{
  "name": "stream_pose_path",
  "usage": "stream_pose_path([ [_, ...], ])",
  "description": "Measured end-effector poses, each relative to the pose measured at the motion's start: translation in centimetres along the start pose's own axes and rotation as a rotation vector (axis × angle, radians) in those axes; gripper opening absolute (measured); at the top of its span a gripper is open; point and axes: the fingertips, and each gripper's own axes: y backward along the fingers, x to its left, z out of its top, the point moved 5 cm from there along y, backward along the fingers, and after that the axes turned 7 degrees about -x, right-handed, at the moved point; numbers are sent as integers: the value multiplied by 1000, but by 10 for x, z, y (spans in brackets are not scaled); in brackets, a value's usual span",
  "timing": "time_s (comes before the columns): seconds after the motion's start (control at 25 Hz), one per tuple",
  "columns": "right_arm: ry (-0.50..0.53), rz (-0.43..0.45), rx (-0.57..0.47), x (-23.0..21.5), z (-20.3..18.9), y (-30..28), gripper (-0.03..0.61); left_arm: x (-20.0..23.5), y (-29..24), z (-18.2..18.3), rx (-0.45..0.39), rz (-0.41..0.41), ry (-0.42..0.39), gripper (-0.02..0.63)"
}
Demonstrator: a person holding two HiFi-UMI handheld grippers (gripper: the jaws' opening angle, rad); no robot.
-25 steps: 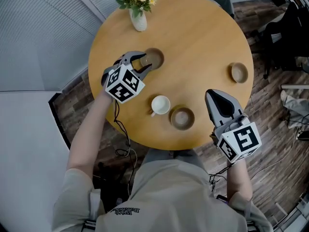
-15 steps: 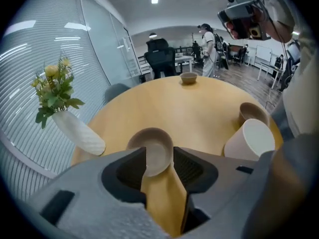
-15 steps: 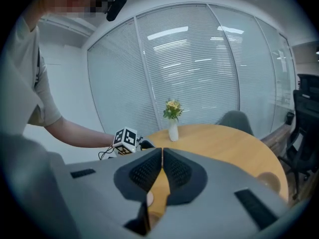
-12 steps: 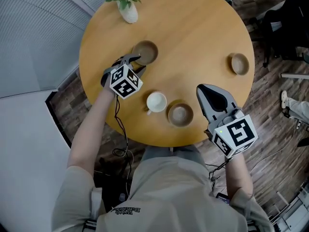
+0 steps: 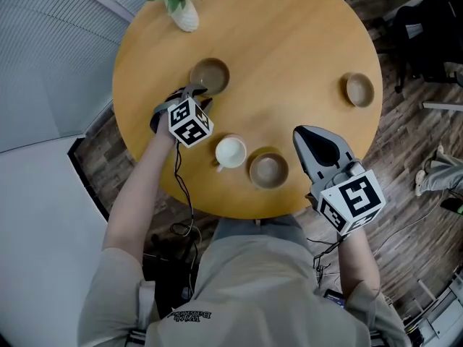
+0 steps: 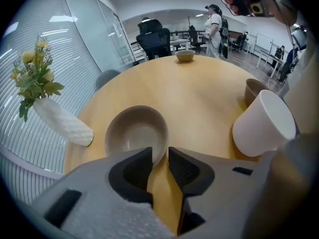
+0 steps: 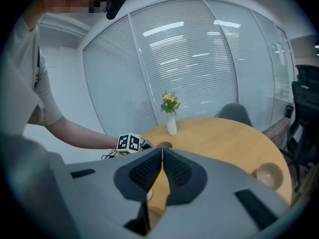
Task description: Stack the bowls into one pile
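Left tongs (image 6: 158, 156), spread but just narrowing astride the near rim of the tan bowl (image 6: 134, 131) — better seated deeper before pinching — right tongs (image 7: 162, 158) pressed together, empty.

Three small round bowls of a dull beige-brown stand upright, mouths up, on the round wooden counter (image 5: 289, 42), none stacked and each well apart from the other two. The left bowl (image 5: 210, 76) sits in the far left part of the counter. The near bowl (image 5: 269, 170) rests close to the near edge about midway across, its inside a paler grey-beige, and the right bowl (image 5: 359, 90), which looks the smallest of the three, stands just inside the right edge.
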Motion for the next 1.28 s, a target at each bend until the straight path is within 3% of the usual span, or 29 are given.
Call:
stream_pose_path([
  [0.4, -9, -18, 2, -6, -7, 16, 32, 3, -6, 9, 21, 69, -3, 34],
  [0.64, 7, -35, -9, -13, -4, 30, 32, 9, 12, 18, -10, 92, 104, 26],
  [1.28, 100, -68, -138, -15, 46, 74, 32, 6, 150, 85, -186, 268, 155, 26],
])
